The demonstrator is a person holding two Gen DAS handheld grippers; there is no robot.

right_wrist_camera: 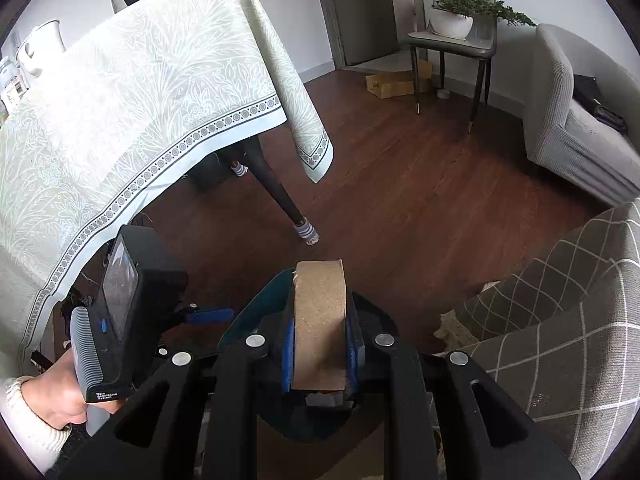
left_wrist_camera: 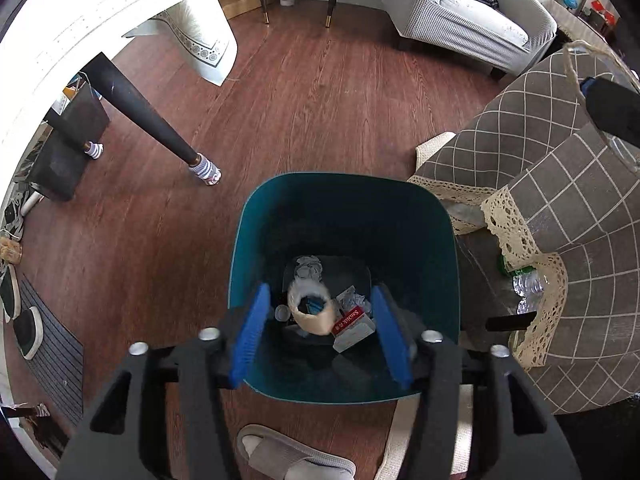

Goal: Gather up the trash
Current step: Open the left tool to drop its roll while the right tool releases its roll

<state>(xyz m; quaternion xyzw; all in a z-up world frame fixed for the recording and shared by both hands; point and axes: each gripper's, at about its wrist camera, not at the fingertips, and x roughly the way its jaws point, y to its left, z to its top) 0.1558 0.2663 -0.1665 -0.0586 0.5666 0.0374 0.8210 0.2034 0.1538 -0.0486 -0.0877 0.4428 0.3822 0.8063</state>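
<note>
A teal trash bin stands on the wooden floor below my left gripper, which is open and empty over its mouth. In the bin lie a tan tape roll, a red and white SanDisk box, crumpled paper and a small cap. My right gripper is shut on a brown cardboard tape core, held above the bin's rim. The left gripper's body and the hand holding it show at the left of the right wrist view.
A table with a pale green cloth and dark legs stands left. A low table with a grey checked cloth is right of the bin, a crushed plastic bottle under it. A slipper lies near. A grey sofa is far.
</note>
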